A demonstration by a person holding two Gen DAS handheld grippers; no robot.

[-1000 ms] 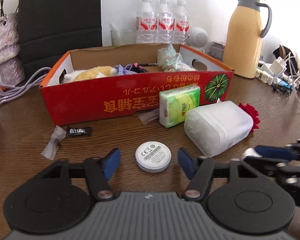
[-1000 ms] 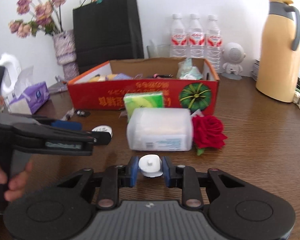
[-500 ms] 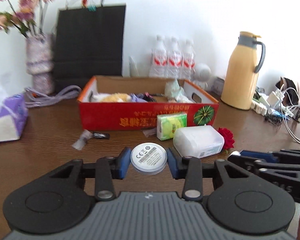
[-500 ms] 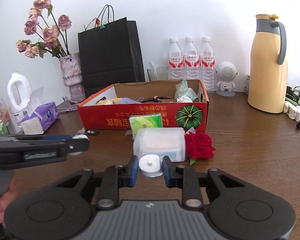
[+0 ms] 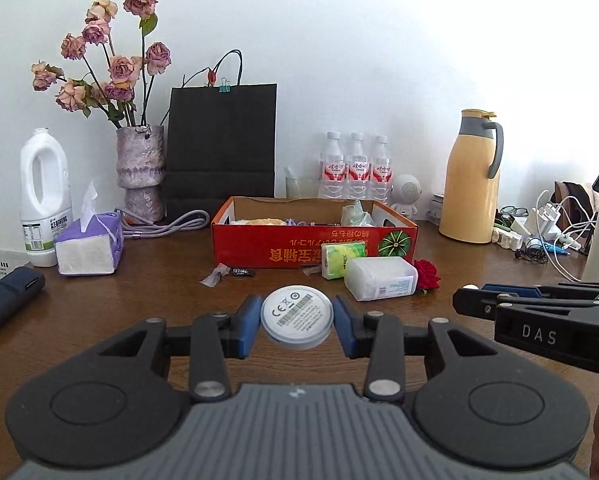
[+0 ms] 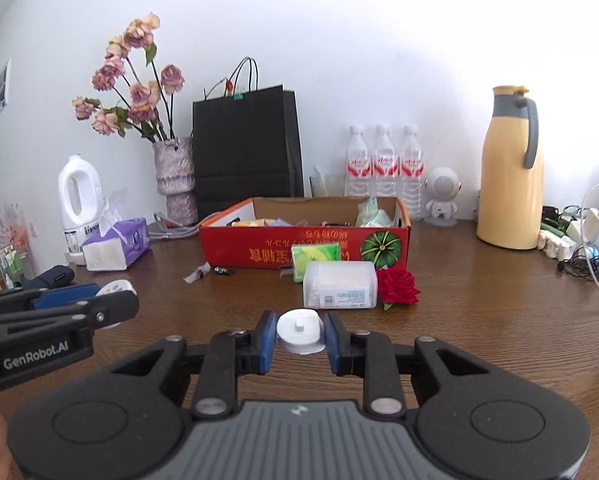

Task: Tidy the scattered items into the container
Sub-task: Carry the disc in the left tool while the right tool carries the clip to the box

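Box at mid-table, clutter before and behind

The box sits on the table; a tissue pack, a plastic tub and a rose lie before it (tub just left of the rose), bottles behind, jug right.

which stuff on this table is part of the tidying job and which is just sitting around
Job: red box; white disc in left claw; white puck in right claw; green tissue pack; plastic tub; rose.

Bystanders: thermos, water bottles, vase.
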